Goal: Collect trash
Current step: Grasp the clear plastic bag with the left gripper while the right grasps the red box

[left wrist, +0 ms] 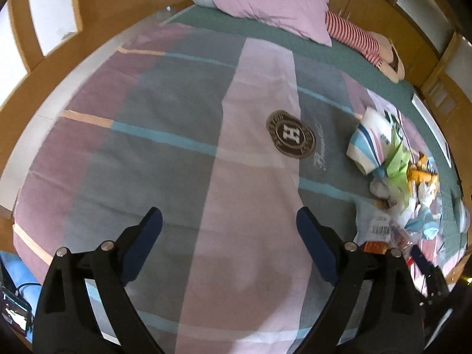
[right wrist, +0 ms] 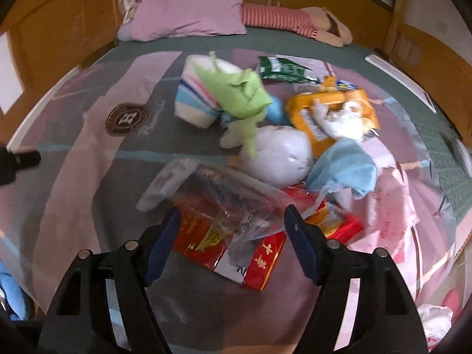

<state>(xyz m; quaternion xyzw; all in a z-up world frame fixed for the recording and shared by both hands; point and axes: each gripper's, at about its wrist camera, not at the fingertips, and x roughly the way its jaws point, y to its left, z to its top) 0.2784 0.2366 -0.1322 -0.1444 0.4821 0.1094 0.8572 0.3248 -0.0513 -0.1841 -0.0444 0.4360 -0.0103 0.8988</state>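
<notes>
A heap of trash lies on the bed's striped quilt (right wrist: 73,183). In the right wrist view it holds a red box (right wrist: 259,262) under a clear plastic wrapper (right wrist: 224,197), a striped paper cup (right wrist: 191,100), green paper (right wrist: 239,91), an orange snack bag (right wrist: 333,109), a white wad (right wrist: 277,153) and a blue mask (right wrist: 345,168). My right gripper (right wrist: 231,227) is open, its fingers on either side of the red box and wrapper. My left gripper (left wrist: 228,224) is open and empty above bare quilt, left of the heap (left wrist: 407,183).
A pink pillow (right wrist: 188,11) and a striped doll (right wrist: 283,17) lie at the head of the bed. Wooden headboard and cabinets (left wrist: 97,3) surround the bed. A pink plastic bag (right wrist: 392,206) lies right of the heap. A round logo patch (left wrist: 290,134) marks the quilt.
</notes>
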